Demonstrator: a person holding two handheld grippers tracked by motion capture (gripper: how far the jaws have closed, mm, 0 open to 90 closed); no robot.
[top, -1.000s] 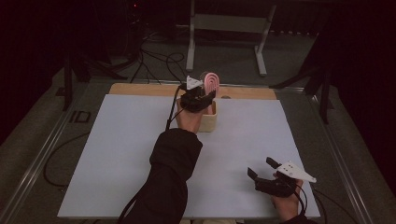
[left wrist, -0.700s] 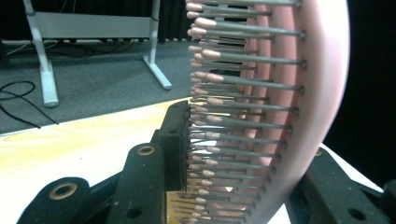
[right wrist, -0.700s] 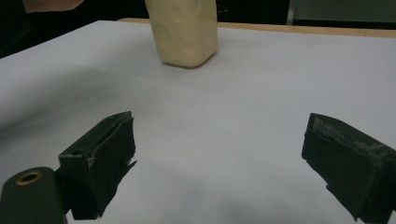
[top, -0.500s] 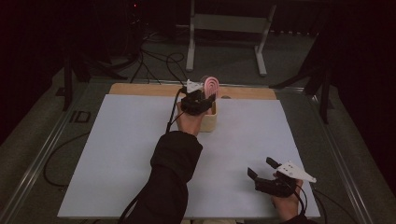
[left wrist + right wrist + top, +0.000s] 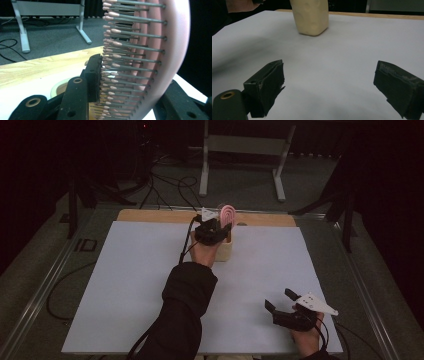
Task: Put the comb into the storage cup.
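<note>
A wide white sheet-covered table [image 5: 130, 285] with a pale wooden strip [image 5: 150, 215] along its far edge takes up most of the high view. Near the far middle of the sheet stands a cream-coloured, rounded block-shaped holder [image 5: 226, 251], upright; the right gripper view shows it [image 5: 310, 16] well ahead of that gripper's jaws.

A person's left arm in a dark sleeve [image 5: 185, 305] reaches from the near edge up to the holder. The left gripper [image 5: 214, 227] sits just above the holder's top and is clamped on a pink oval hairbrush with grey pink-tipped bristles [image 5: 228, 214], which stands on edge above the holder. In the left gripper view the brush [image 5: 172, 50] is pinched between the black jaws, one jaw pressing into the bristles, the other behind the pink back. Whether the brush touches the holder cannot be told.

The right gripper [image 5: 284, 306] rests low over the sheet at the near right corner, jaws spread wide with nothing between them, well apart from the holder.
</note>
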